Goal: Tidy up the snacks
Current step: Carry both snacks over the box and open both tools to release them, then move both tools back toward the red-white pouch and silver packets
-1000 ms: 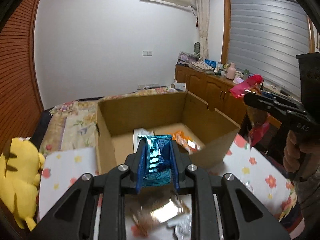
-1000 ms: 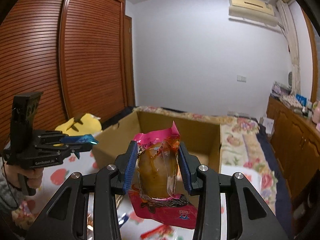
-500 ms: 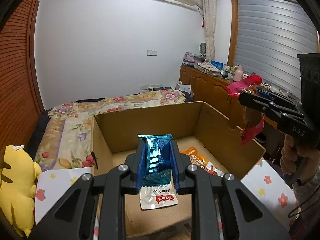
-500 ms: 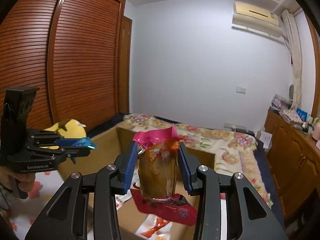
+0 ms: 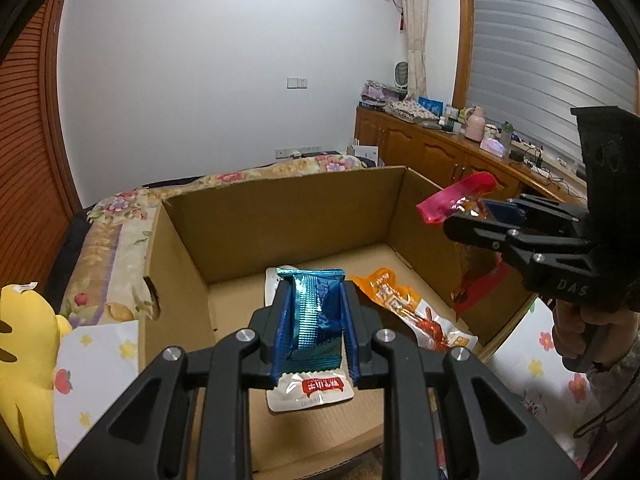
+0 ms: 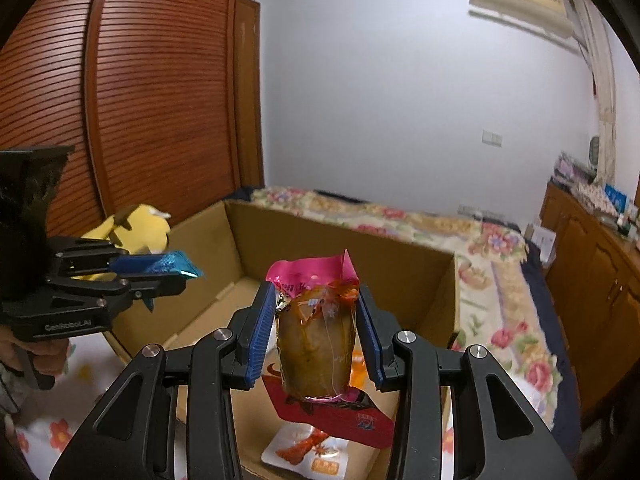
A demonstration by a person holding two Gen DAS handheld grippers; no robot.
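My left gripper [image 5: 314, 320] is shut on a blue foil snack packet [image 5: 314, 312] and holds it over the open cardboard box [image 5: 280, 208]. My right gripper [image 6: 316, 332] is shut on a pink and red snack pouch [image 6: 316, 340] with brown food inside, held over the box's right side [image 6: 340, 244]. In the box lie a white packet with a red label [image 5: 310, 390] and an orange packet [image 5: 412, 312]. The right gripper also shows in the left wrist view [image 5: 476, 220], and the left gripper shows in the right wrist view [image 6: 160, 276].
The box stands on a white cloth with flowers [image 5: 96, 360]. A yellow plush toy [image 5: 24, 356] lies at the left. A bed with a floral cover [image 6: 460, 236] is behind the box. Wooden cabinets [image 5: 440, 152] run along the right wall.
Both grippers have moved forward with their packets, from above the cloth to over the box. The box floor and the packets in it now show below them.
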